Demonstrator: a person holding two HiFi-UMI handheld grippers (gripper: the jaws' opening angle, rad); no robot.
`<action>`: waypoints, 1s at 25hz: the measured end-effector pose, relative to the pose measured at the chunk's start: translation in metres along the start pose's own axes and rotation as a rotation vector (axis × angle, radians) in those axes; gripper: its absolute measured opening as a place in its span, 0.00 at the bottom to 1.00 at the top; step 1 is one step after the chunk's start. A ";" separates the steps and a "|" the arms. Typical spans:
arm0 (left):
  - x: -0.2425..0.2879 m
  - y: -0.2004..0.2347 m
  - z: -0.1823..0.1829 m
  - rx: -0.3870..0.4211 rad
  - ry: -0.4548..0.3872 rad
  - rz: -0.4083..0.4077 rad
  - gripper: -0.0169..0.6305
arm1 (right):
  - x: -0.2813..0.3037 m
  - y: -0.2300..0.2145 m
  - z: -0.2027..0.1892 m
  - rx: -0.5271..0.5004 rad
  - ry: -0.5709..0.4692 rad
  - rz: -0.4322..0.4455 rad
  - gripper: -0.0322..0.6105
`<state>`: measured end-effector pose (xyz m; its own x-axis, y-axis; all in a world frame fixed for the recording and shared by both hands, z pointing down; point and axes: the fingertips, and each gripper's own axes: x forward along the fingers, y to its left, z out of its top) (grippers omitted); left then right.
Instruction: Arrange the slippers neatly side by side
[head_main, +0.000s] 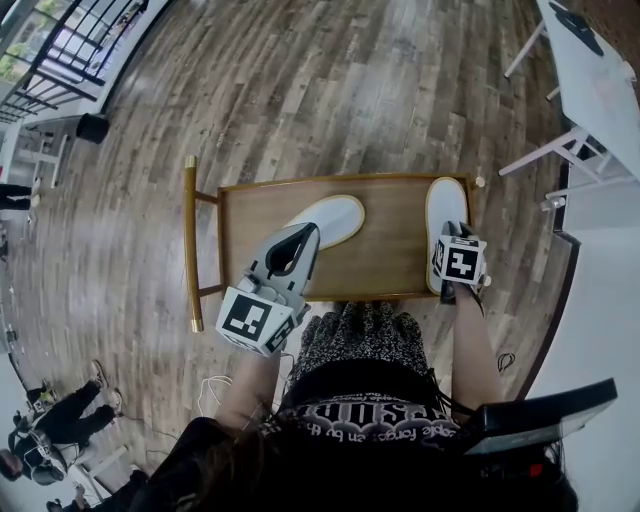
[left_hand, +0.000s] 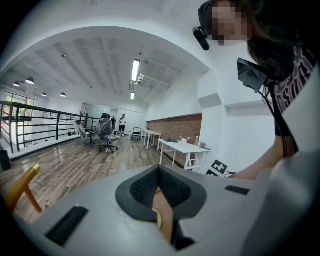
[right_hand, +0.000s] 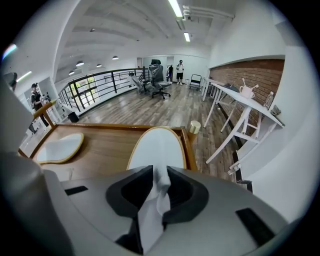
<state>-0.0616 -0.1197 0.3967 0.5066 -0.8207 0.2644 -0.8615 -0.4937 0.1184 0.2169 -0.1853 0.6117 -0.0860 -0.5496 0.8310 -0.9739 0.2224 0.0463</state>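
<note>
Slippers first, says the desk: where are they?

Me: Both lie on the wooden table (head_main: 390, 268). The right slipper (head_main: 446, 215) runs straight along the table's right rim. The left slipper (head_main: 332, 218) lies well apart from it, near the middle, turned at a slant.

Desk: And your claws?

Me: My right gripper (right_hand: 156, 172) is nearly closed, its jaws pinching a fold of the right slipper's white fabric at the near end, with the sole stretching away ahead of it. My left gripper (head_main: 304, 231) has its jaw tips together at the left slipper's near end. A tan strip shows in the gap behind the tips; whether that is the slipper's edge in its grip, I cannot tell.
</note>
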 end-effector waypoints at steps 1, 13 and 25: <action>-0.002 0.001 -0.001 -0.002 0.002 0.004 0.03 | -0.003 -0.001 0.002 0.011 -0.016 0.008 0.15; -0.025 0.020 0.000 0.011 0.003 0.083 0.03 | -0.086 0.050 0.039 -0.099 -0.210 0.254 0.21; -0.060 0.061 -0.004 -0.013 -0.015 0.102 0.03 | -0.087 0.221 0.033 0.207 -0.047 0.553 0.22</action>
<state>-0.1448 -0.0994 0.3919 0.4168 -0.8707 0.2612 -0.9089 -0.4038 0.1041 0.0018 -0.1147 0.5313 -0.5969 -0.4332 0.6753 -0.8023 0.3268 -0.4994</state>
